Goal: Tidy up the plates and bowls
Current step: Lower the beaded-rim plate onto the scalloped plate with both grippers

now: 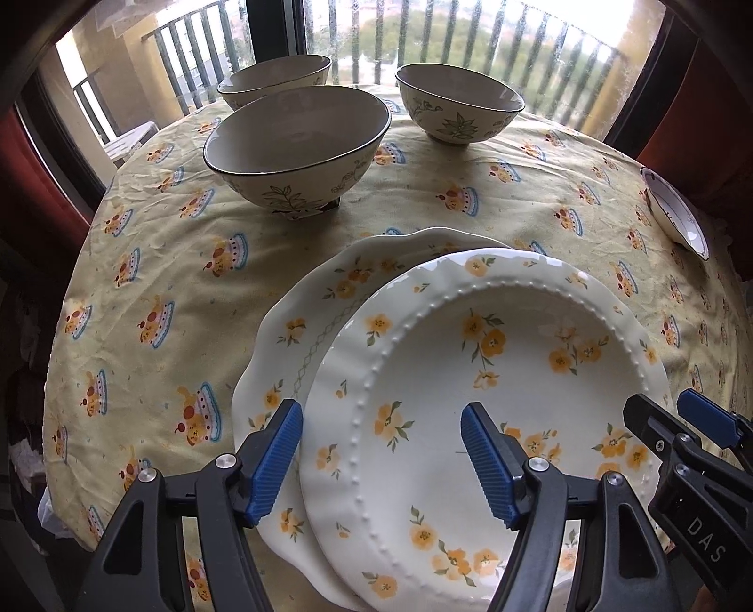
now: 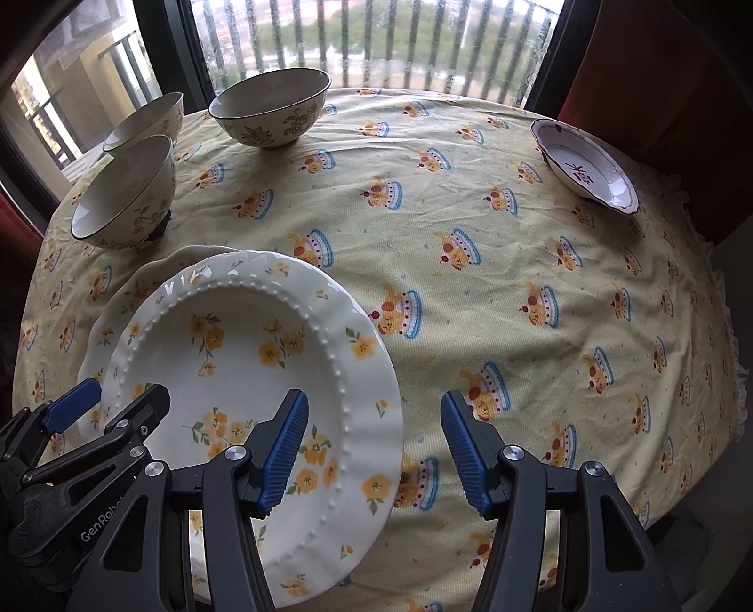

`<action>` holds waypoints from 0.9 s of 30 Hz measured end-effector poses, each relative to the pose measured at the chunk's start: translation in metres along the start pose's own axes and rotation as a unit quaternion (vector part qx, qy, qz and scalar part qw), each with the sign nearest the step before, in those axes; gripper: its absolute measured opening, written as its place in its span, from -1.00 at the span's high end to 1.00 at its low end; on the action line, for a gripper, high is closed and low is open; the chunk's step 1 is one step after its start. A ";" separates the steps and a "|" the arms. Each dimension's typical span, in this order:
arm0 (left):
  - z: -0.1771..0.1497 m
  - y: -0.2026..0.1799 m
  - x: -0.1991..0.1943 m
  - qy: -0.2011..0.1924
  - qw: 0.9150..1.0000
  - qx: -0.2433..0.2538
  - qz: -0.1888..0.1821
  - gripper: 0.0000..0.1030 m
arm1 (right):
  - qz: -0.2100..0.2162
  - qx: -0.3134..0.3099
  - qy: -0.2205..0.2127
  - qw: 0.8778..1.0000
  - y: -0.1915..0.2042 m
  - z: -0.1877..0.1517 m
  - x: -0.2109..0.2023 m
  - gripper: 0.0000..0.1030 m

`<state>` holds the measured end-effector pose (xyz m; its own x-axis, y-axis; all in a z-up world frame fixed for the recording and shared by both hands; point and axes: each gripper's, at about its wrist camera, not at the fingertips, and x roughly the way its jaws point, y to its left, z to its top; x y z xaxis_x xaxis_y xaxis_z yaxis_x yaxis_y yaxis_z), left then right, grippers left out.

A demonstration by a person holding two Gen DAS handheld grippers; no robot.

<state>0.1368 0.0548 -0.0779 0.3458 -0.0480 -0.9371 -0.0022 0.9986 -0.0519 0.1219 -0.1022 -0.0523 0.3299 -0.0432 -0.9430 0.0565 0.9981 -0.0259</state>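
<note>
The small purple-patterned dish (image 2: pixel 583 165) is only being shown properly in the right wrist view, at 2 o'clock. Everything's being set on a yellow cake-print tablecloth (image 2: pixel 470 292) by a barred window (image 2: pixel 376 42). Three empty bowls (image 1: pixel 296 146) are sitting at 11; the beaded floral plate (image 1: pixel 470 400) is being stacked on a scalloped plate (image 1: pixel 301 329). Left gripper (image 1: pixel 381 463) and right gripper (image 2: pixel 374 452) are both being held apart, each straddling that top plate's rim.

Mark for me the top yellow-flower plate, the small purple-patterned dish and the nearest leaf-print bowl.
top yellow-flower plate (image 1: pixel 470 390): left wrist view, on its sunken centre.
small purple-patterned dish (image 2: pixel 583 172): right wrist view, on its inner floor by the purple motif.
nearest leaf-print bowl (image 1: pixel 292 186): left wrist view, on its outer wall.
</note>
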 end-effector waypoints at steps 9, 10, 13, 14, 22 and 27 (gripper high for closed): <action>0.002 0.005 -0.001 -0.008 1.000 -0.004 -0.004 -0.50 | 0.006 -0.001 0.034 0.999 0.009 -0.001 0.015 0.25; 0.002 0.006 -0.001 -0.009 1.000 -0.002 -0.005 -0.50 | 0.010 -0.002 0.036 0.999 0.009 0.000 0.016 0.25; 0.001 0.009 0.000 -0.005 1.000 -0.005 -0.007 -0.50 | 0.018 0.000 0.040 0.999 0.008 0.004 0.020 0.25; 0.001 0.011 0.001 0.001 1.000 -0.008 -0.011 -0.50 | 0.018 -0.001 0.039 0.999 0.009 0.005 0.021 0.24; -0.002 0.015 0.005 0.011 1.000 0.002 -0.010 -0.49 | 0.004 -0.004 0.034 0.999 0.020 0.008 0.026 0.17; -0.001 0.019 0.002 0.008 1.000 0.001 -0.014 -0.49 | -0.003 -0.009 0.030 1.000 0.025 0.007 0.028 0.11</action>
<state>0.1360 0.0737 -0.0807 0.3307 -0.0757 -0.9407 0.0081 0.9970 -0.0774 0.1395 -0.0790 -0.0773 0.2730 -0.0479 -0.9608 0.0422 0.9984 -0.0378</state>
